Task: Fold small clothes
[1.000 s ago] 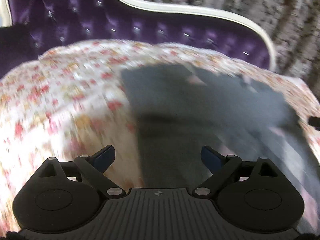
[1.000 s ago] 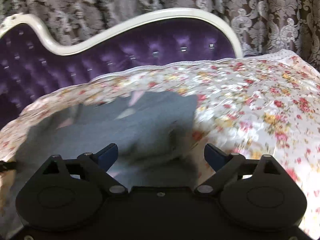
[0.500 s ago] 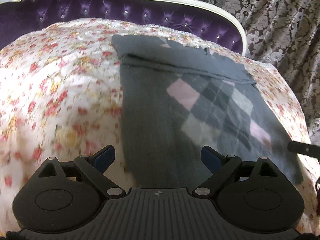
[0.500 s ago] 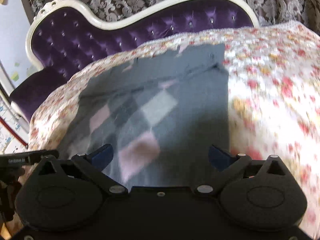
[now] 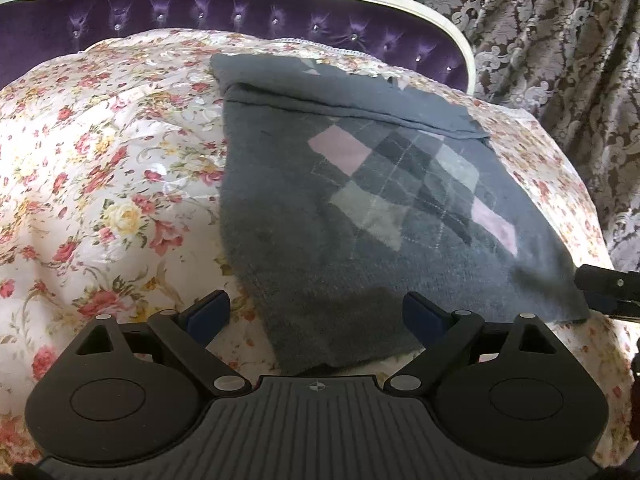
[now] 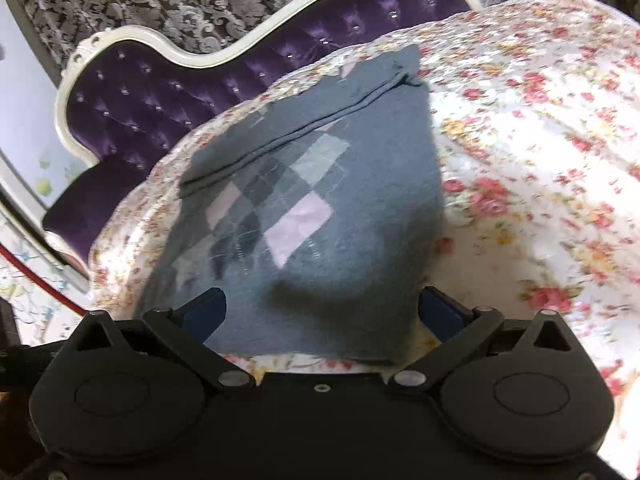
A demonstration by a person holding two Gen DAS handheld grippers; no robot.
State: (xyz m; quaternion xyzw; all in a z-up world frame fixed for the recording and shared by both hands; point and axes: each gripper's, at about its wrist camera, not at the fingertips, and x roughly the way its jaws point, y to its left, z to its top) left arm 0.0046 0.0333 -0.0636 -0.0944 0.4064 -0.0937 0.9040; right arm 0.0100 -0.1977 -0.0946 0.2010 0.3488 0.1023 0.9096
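Note:
A dark grey knitted garment with a pink and grey argyle pattern (image 5: 360, 200) lies flat on the floral bed cover (image 5: 100, 184), with a folded layer along its far edge. It also shows in the right wrist view (image 6: 320, 208). My left gripper (image 5: 316, 316) is open and empty, over the garment's near left corner. My right gripper (image 6: 320, 312) is open and empty, over the garment's near right hem. The tip of the right gripper (image 5: 608, 288) shows at the right edge of the left wrist view.
A purple tufted headboard with a cream frame (image 5: 280, 20) stands behind the bed; it also shows in the right wrist view (image 6: 200, 80). Patterned curtains (image 5: 560, 40) hang behind it. The bed's edge drops off at the left of the right wrist view (image 6: 100, 264).
Both grippers have pulled back and up from the garment, so more of it shows. Both stay open. The garment now lies still and flat.

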